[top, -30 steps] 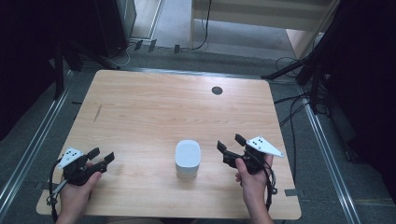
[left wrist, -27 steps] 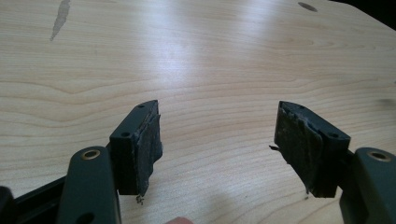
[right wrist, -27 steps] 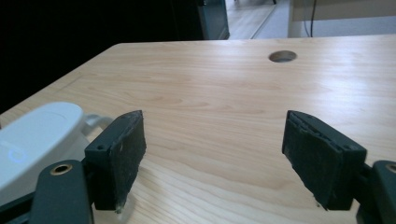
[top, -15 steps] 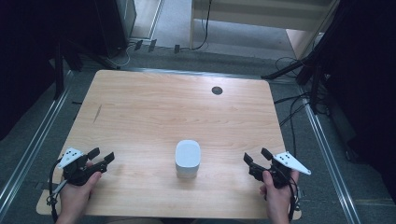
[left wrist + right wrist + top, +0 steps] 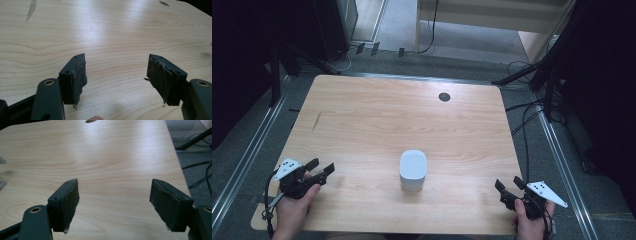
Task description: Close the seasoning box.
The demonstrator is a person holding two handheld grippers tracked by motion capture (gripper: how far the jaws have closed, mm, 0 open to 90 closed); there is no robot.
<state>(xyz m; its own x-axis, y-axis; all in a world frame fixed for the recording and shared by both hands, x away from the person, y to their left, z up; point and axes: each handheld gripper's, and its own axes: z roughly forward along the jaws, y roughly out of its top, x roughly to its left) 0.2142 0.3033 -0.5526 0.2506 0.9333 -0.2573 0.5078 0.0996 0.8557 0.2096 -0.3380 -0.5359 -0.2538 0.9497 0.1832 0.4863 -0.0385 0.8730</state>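
Observation:
A white, rounded box-shaped object (image 5: 413, 169) stands upright near the front middle of the wooden table (image 5: 377, 120). My left gripper (image 5: 321, 167) rests at the front left corner, held by a hand, jaws wide apart with nothing between them (image 5: 116, 75). My right gripper (image 5: 508, 184) sits at the front right corner, well to the right of the white object, also open and empty (image 5: 113, 200). A sliver of the white object (image 5: 2, 160) is at the left edge of the right gripper view.
A dark round hole (image 5: 444, 96) lies in the table's far right part. A dark streak (image 5: 316, 121) marks the left side. Cables (image 5: 532, 115) and dark stands (image 5: 552, 70) crowd the floor to the right; metal rails (image 5: 247, 160) run along the left.
My right gripper has pulled back from beside the white object toward the front right corner of the table. The left gripper has stayed put.

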